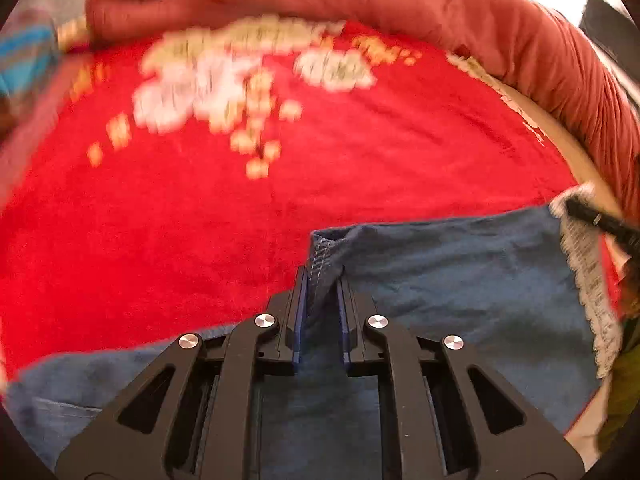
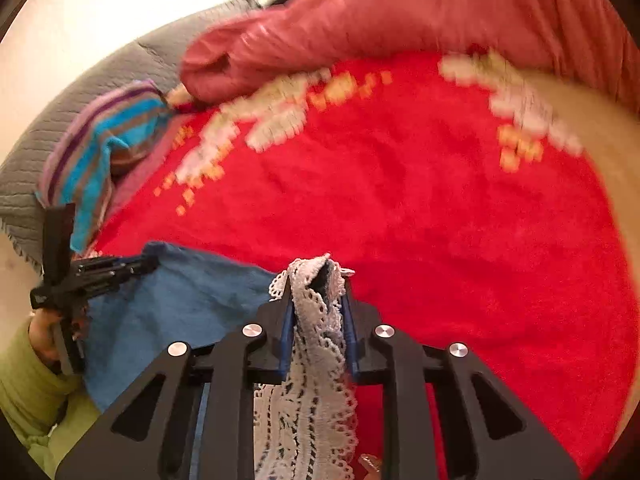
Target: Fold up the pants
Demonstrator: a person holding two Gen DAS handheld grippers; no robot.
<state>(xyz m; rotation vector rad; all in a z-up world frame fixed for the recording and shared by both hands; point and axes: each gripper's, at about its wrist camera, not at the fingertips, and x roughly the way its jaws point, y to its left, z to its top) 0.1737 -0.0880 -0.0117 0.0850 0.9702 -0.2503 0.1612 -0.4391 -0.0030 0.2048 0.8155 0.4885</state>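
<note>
While each gripper (image 1: 322,280) (image 2: 318,292) pinches the pants (image 1: 460,280), a red blanket (image 1: 200,220) beneath, pink bedding (image 1: 520,40) behind.

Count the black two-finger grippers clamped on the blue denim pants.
2. The left gripper pinches the stitched seam edge of the blue denim pants; the right gripper pinches their white lace-trimmed hem.

Left gripper (image 1: 322,280) angled down, jaws clamped on denim seam. Right gripper (image 2: 318,284) angled down, jaws pinching lace hem. Green sleeve (image 2: 24,384) behind left gripper.
</note>
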